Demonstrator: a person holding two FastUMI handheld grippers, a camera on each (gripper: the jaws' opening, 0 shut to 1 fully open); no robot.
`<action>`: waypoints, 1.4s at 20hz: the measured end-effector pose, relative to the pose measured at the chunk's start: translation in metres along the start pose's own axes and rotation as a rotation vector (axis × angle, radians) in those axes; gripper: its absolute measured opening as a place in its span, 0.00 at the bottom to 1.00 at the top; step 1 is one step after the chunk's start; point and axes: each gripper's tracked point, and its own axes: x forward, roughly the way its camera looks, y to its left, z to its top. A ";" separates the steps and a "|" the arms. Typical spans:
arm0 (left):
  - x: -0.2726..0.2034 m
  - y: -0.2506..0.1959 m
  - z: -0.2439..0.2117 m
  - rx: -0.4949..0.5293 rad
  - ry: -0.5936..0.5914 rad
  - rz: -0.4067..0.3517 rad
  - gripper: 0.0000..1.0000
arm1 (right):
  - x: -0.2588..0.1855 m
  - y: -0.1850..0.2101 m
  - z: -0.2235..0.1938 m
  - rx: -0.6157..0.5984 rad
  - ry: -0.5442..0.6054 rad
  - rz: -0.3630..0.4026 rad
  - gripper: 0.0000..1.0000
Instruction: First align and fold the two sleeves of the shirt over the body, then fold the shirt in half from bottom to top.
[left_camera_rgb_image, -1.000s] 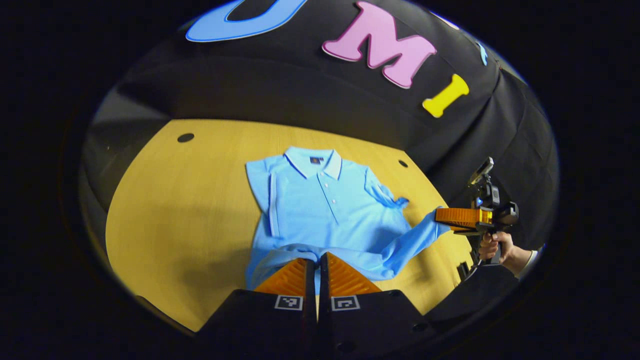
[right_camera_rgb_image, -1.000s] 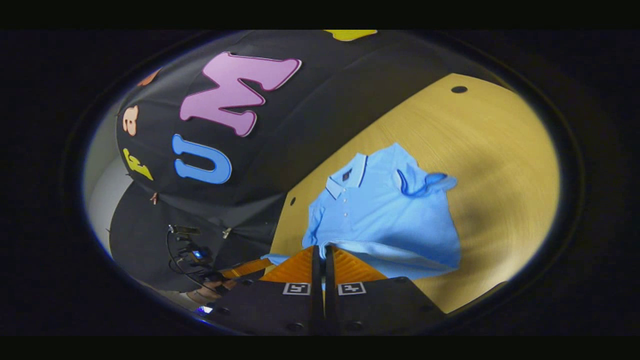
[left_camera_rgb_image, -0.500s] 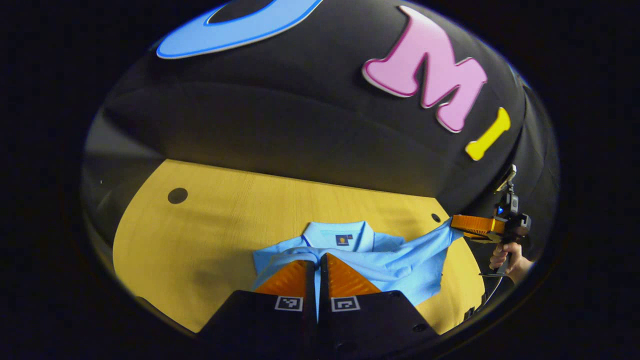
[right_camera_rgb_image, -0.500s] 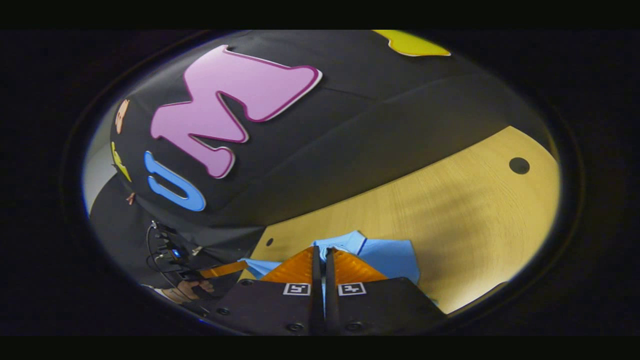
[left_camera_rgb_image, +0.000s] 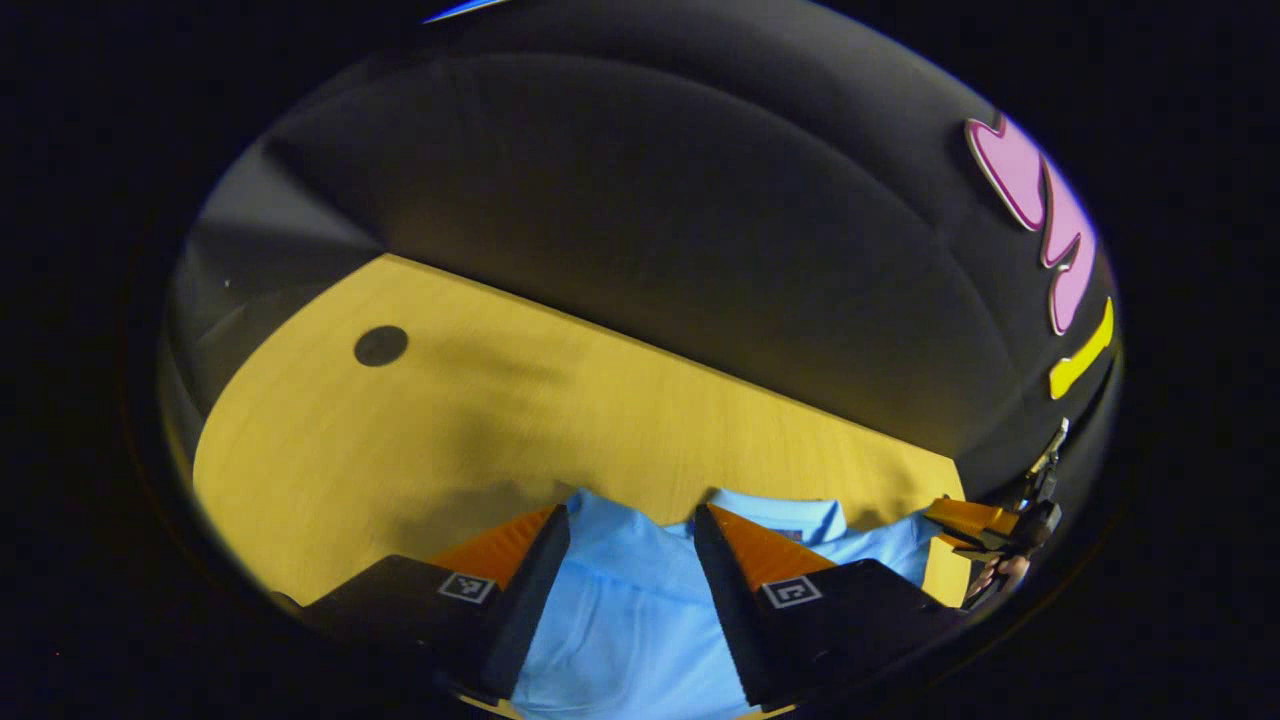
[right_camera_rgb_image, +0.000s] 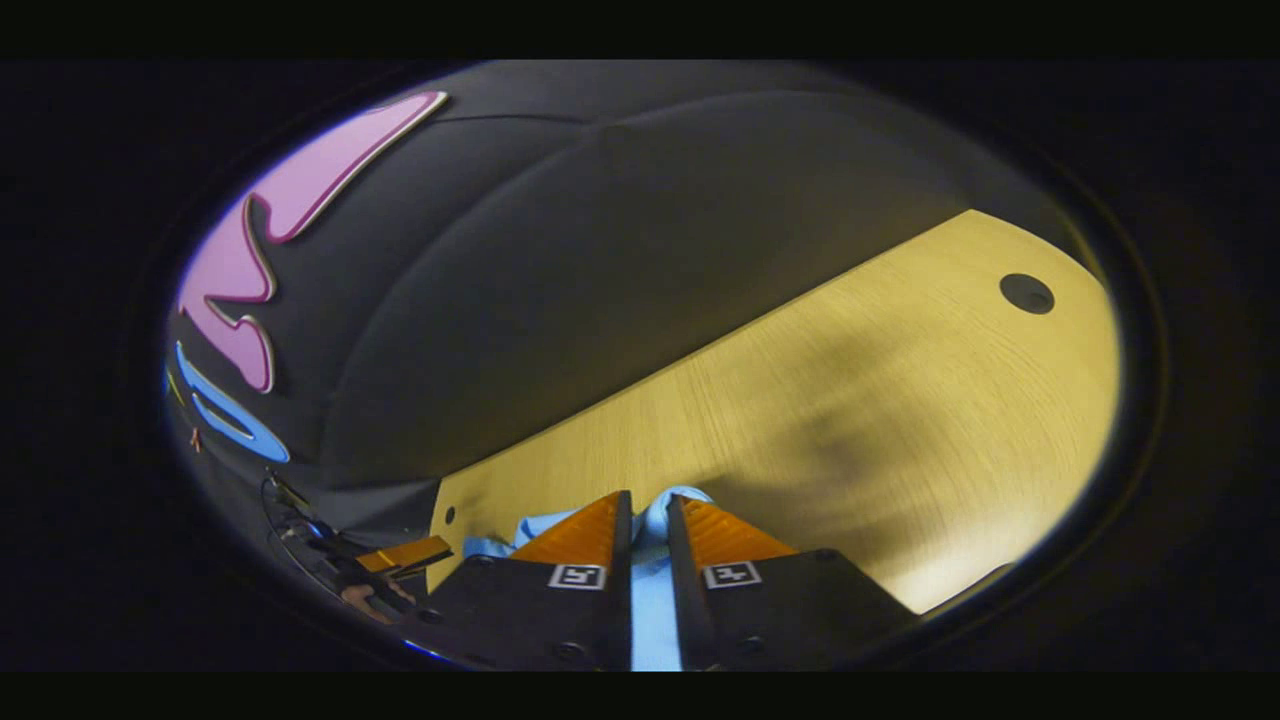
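Most of the shirt (left_camera_rgb_image: 620, 620) is hidden: in the left gripper view its lower part runs off the bottom edge between the jaws, and the jaws cover its sides. In the right gripper view, a narrow strip shows (right_camera_rgb_image: 652, 600); whether those jaws pinch it is unclear.

Your left gripper (left_camera_rgb_image: 630, 530) has spread its fingers wide and let go of the shirt (left_camera_rgb_image: 625, 620), whose hem you have carried from the near edge up to the collar (left_camera_rgb_image: 790, 515). Your right gripper (right_camera_rgb_image: 648, 520) has parted its fingers a little, with cloth between them.
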 end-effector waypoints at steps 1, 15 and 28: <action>-0.001 -0.001 -0.003 0.029 0.010 0.004 0.83 | 0.002 0.001 -0.002 0.008 0.013 0.003 0.32; -0.105 -0.027 -0.001 0.236 -0.059 -0.082 0.90 | -0.098 0.026 0.010 -0.081 0.013 0.035 0.90; -0.370 -0.051 -0.023 0.313 -0.387 -0.174 0.97 | -0.374 0.153 -0.016 -0.483 -0.433 0.010 0.98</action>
